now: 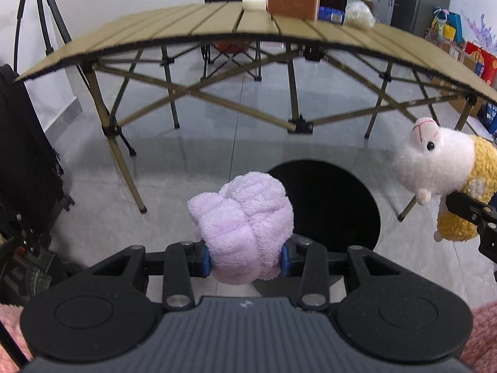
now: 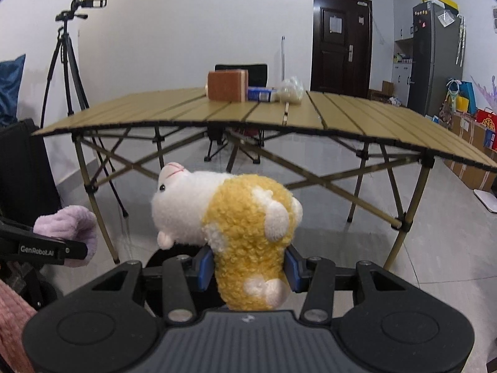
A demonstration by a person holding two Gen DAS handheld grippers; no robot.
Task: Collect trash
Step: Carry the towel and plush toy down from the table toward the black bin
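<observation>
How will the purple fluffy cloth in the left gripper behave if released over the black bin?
The purple cloth is bunched and bulges around the left gripper pads, so it is probably soft and light. It would likely unfurl while dropping toward the black bin, not roll or bounce.

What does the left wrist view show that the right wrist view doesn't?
Only the left wrist view shows the round black bin opening on the floor beyond the fluffy lilac cloth bundle, and a white roll beside the brown sponge block.

Only the right wrist view shows the camera tripod's top, the dark door and the fridge.

Both show the slatted tan folding table, the lilac bundle in the left hand-held gripper, and the white-and-yellow plush sheep in the right hand-held gripper.
</observation>
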